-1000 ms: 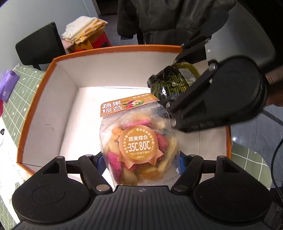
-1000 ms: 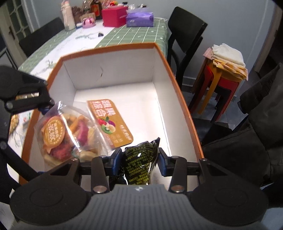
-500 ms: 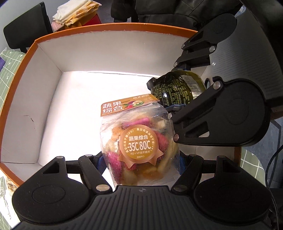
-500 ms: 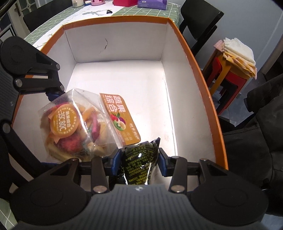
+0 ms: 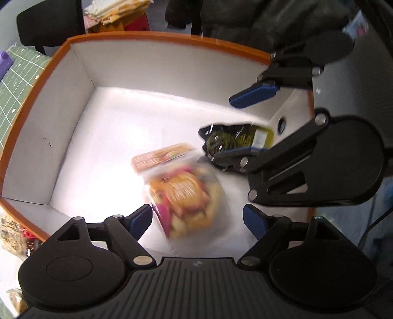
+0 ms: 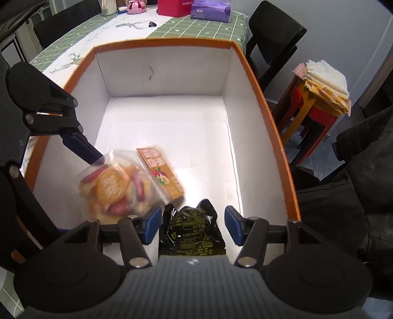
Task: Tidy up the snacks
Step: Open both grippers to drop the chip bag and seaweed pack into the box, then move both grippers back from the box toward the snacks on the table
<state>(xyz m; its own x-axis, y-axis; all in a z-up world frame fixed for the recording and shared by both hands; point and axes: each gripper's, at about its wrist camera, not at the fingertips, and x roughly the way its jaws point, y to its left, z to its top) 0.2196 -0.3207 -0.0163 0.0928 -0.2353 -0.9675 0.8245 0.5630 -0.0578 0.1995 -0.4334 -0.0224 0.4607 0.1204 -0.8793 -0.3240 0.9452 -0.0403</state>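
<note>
A clear bag of dried fruit with an orange label (image 5: 184, 193) (image 6: 122, 189) shows blurred, loose over the white floor of the orange-rimmed box (image 5: 159, 36) (image 6: 167, 43). My left gripper (image 5: 197, 222) hangs above it with its jaws opening, and the pads are off the bag. A dark green snack packet (image 6: 194, 233) (image 5: 233, 139) lies low between the blue pads of my right gripper (image 6: 193, 225) (image 5: 245, 122). Those jaws are opening too, with no pad pressing on it. Both grippers point down into the box's near corner, close together.
A green checked tablecloth (image 6: 208, 27) carries a red box (image 6: 174, 7) and a purple tissue box (image 6: 211, 9). Black chairs (image 6: 275, 44) and a red stool with folded cloths (image 6: 324, 83) stand beside the box. More snack packs (image 5: 9, 235) lie outside it. A dark jacket (image 6: 356, 184) is on the right.
Both grippers went from shut on their snacks to open. The fruit bag dropped out of the left jaws toward the box floor, and the dark packet slipped down from the right pads.
</note>
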